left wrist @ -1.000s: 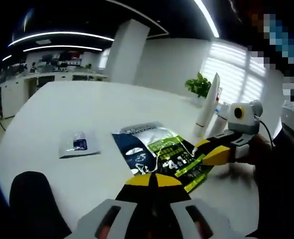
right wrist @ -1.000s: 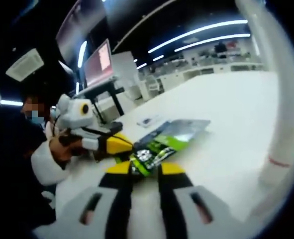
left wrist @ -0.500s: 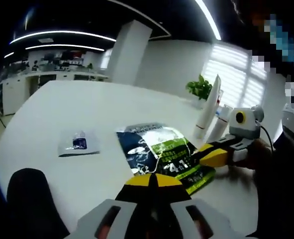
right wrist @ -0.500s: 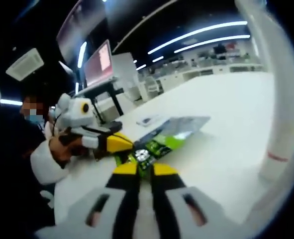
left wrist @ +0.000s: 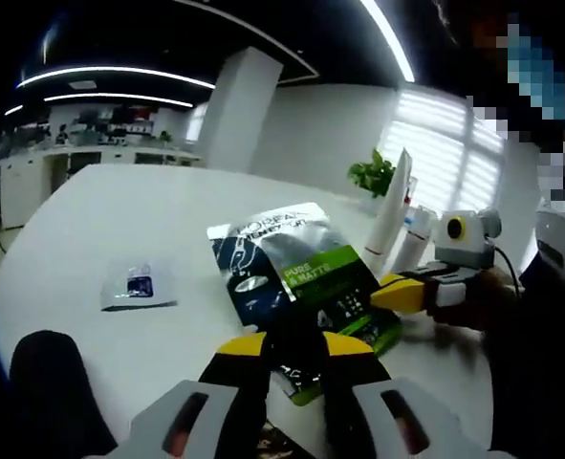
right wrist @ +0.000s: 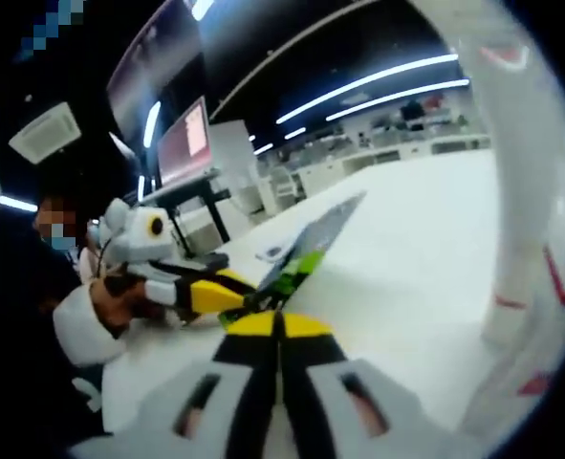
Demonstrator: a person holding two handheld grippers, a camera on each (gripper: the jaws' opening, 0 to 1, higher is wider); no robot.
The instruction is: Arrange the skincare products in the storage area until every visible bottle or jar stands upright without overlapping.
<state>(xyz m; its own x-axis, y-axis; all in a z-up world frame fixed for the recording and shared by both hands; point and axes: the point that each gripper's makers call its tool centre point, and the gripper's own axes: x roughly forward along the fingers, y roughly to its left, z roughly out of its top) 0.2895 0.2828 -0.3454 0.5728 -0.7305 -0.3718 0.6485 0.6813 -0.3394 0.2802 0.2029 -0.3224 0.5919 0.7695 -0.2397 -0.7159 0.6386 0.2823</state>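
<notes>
A dark blue and green face-mask pouch is lifted off the white table and tilts up; in the right gripper view the pouch shows edge-on. My right gripper is shut on its lower edge, and that gripper reaches in from the right of the left gripper view. My left gripper has its jaws parted, with the pouch's near corner between them; its yellow tip touches the pouch. A tall white tube and a shorter bottle stand upright behind the pouch.
A small silver sachet lies flat on the table to the left. The white tube looms close on the right. A potted plant stands at the far edge. A person's sleeve and a monitor are at the left.
The pouch has been raised from flat on the table to tilted up on edge. My left jaws, together before, now stand apart. My right jaws have closed on the pouch.
</notes>
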